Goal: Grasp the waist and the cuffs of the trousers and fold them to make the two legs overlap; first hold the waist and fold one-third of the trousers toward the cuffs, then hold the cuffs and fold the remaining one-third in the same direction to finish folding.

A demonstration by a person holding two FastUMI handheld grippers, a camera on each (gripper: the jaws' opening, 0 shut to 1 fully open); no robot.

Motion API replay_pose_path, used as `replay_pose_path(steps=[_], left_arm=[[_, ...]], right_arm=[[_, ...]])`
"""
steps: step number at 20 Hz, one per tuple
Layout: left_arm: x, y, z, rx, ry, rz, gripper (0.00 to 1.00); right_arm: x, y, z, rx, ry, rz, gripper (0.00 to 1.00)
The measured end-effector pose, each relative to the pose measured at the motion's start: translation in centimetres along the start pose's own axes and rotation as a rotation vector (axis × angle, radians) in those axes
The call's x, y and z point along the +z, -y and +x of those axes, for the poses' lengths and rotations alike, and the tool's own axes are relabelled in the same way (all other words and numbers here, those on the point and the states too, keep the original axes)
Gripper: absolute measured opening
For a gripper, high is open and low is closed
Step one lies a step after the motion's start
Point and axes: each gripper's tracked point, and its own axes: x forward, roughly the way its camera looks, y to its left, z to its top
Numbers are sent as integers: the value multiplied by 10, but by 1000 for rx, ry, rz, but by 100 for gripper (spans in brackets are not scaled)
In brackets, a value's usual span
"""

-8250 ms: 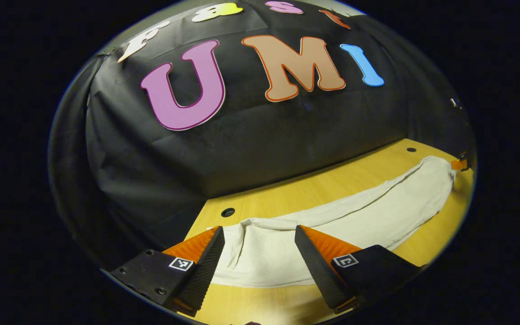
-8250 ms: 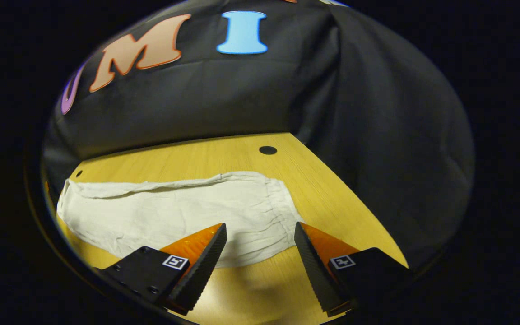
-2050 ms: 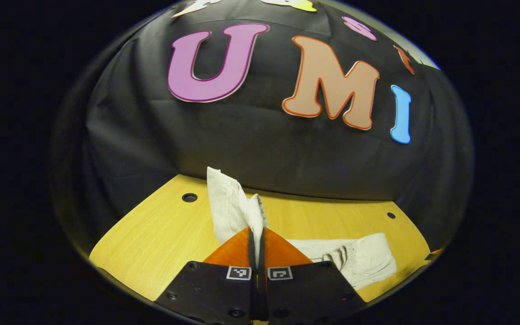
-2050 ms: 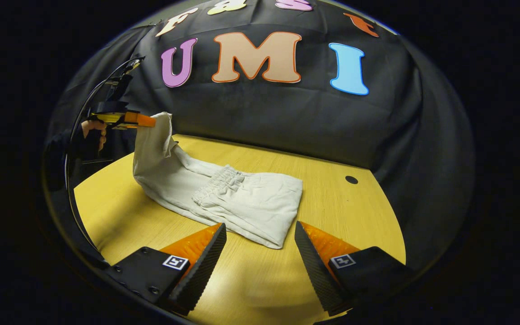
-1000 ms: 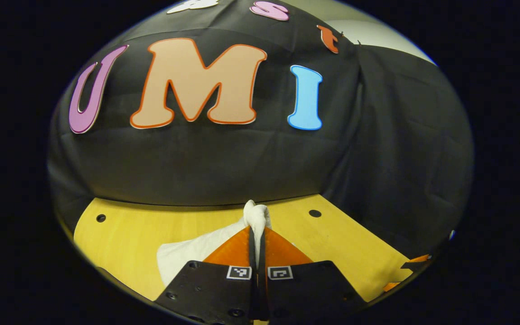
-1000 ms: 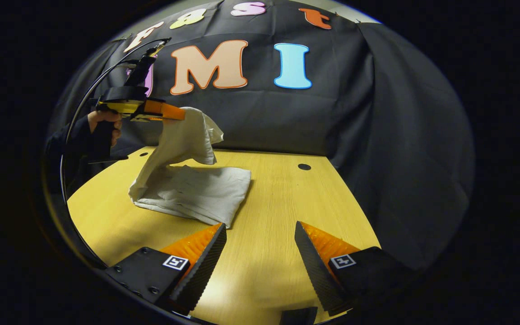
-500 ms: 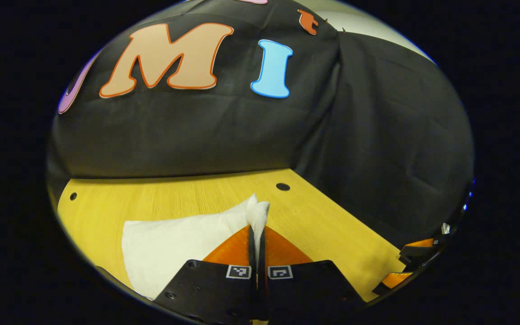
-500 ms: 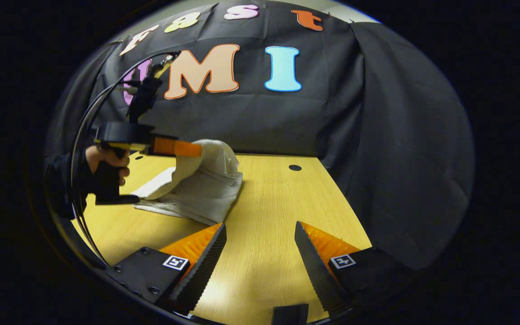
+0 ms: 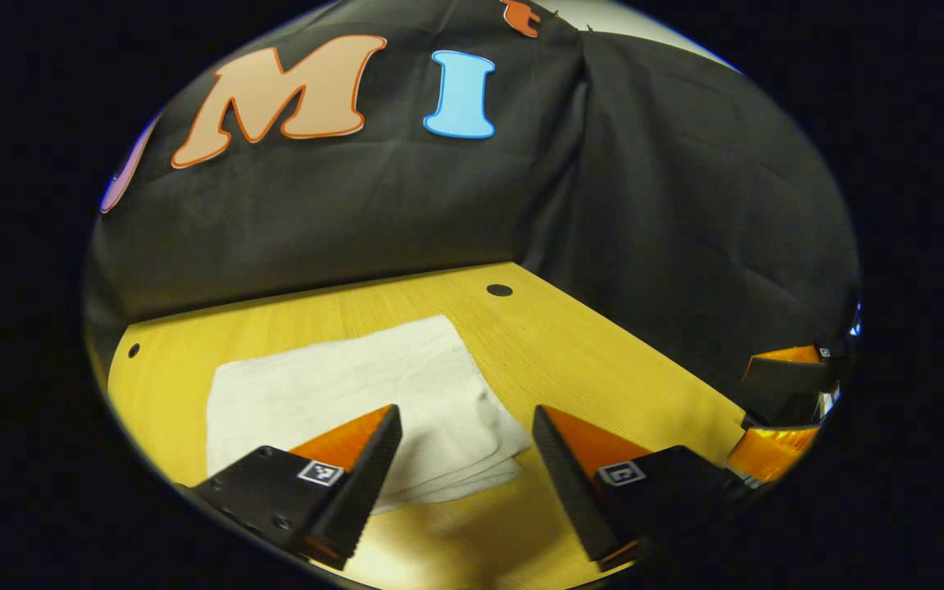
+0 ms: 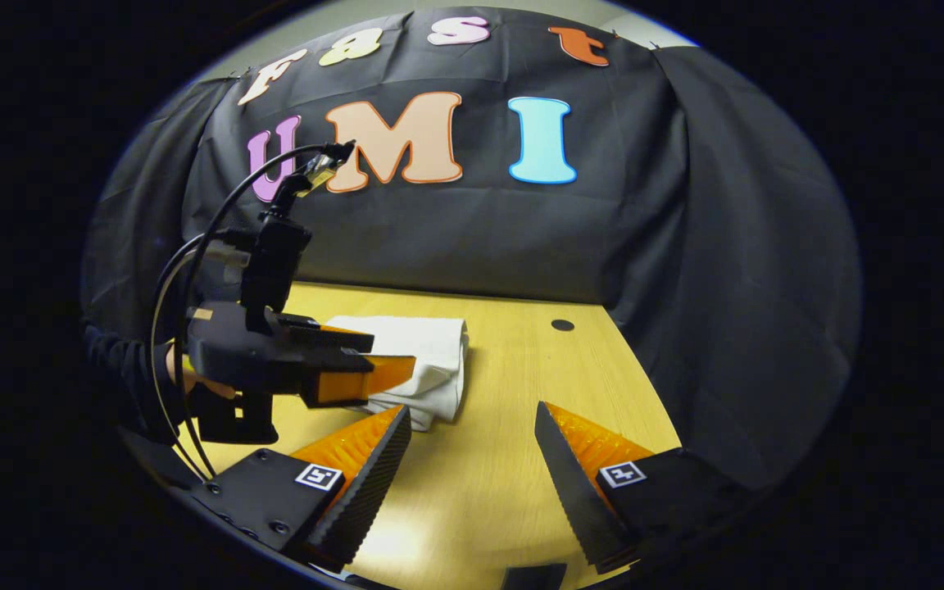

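The folded off-white cloth trousers [image 9: 357, 393] lay flat in a layered stack on the yellow wooden table [image 9: 603, 360] (nothing gripping them). The left gripper [image 9: 464, 459] stood wide apart just above the stack's near edge. The right gripper [image 10: 472, 467] was spread wide over bare tabletop, near the stack.

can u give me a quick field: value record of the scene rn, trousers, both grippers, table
trousers: white cloth trousers, folded into a flat layered rectangle, lying on the table
left gripper: open, empty, just above the near edge of the trousers
right gripper: open, empty, over bare table to the side of the trousers
table: yellow wooden tabletop with small round holes
task state: folding looks finished
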Motion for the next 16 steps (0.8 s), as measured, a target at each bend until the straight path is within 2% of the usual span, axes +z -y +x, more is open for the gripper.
replay_pose_path(steps=[1,4,7,12,16], left_arm=[[5,-7,-8,21,15,0,99],[36,-43,-42,100,95,-7,98],[71,-92,-84,217,180,17,97],[130,-182,-173,442,333,116,97],[150,-229,-241,557,414,83,96]], right_arm=[[10,-4,2,13,16,-1,98],[51,-17,7,35,91,5,98],[97,-31,12,35,179,7,98],[174,-63,12,39,333,30,98],[220,-97,8,42,436,54,98]])
